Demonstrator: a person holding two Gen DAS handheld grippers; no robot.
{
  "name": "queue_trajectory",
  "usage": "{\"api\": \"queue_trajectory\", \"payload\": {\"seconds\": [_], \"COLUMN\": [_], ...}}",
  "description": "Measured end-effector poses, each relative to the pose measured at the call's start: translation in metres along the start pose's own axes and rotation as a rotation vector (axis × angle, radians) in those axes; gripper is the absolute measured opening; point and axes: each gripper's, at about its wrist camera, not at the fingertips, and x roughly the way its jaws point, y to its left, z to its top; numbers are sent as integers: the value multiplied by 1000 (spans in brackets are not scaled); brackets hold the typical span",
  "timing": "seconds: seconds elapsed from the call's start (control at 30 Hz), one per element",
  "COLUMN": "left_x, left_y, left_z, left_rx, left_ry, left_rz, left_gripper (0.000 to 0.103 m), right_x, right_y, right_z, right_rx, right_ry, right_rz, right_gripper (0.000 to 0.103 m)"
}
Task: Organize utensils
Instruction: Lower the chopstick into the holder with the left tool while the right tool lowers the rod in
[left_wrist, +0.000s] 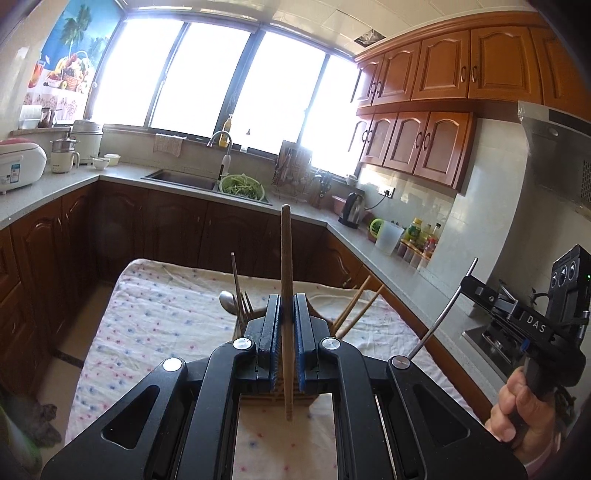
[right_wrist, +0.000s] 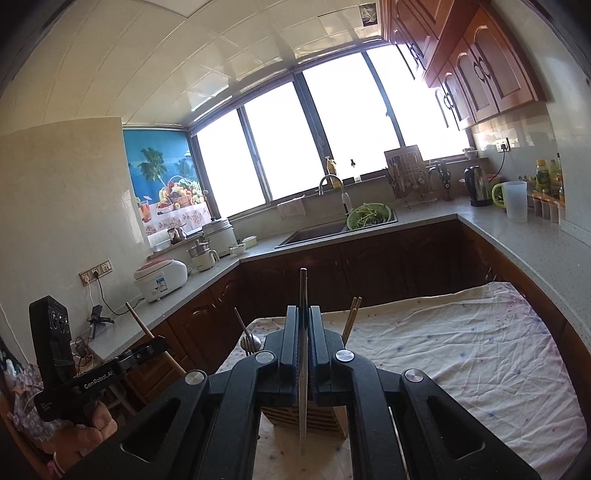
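My left gripper (left_wrist: 285, 310) is shut on a wooden chopstick (left_wrist: 285, 258) held upright above a wooden utensil holder (left_wrist: 258, 400). The holder stands on a table with a dotted cloth (left_wrist: 155, 314). It holds a spoon (left_wrist: 228, 302), a fork (left_wrist: 246, 304) and wooden chopsticks (left_wrist: 354, 306). My right gripper (right_wrist: 303, 321) is shut on a thin metal utensil (right_wrist: 303, 291), also upright above the same holder (right_wrist: 321, 419). In the left wrist view the right gripper (left_wrist: 480, 286) shows at the far right with the metal utensil (left_wrist: 448, 306) slanting down from it.
A kitchen counter (left_wrist: 373, 254) runs around the table on three sides. On it are a sink (left_wrist: 181, 177) with a green colander (left_wrist: 242, 186), a kettle (left_wrist: 352, 210), bottles (left_wrist: 421, 236) and a rice cooker (left_wrist: 18, 164). Wooden cabinets (left_wrist: 443, 70) hang at the right.
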Motion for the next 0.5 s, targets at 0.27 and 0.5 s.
{"api": "queue_trajectory", "payload": {"seconds": [0.27, 0.5], "left_x": [16, 57], "left_y": [1, 13], "left_z": [35, 13], "left_rx": [28, 15], "left_ry": [-107, -66], "left_rz": [59, 107], "left_gripper": [6, 6], "right_x": [32, 67], "right_y": [8, 7], "right_z": [26, 3], "right_rx": [-32, -52], "right_ry": [-84, -64], "right_rz": [-31, -58], "right_gripper": [4, 4]}}
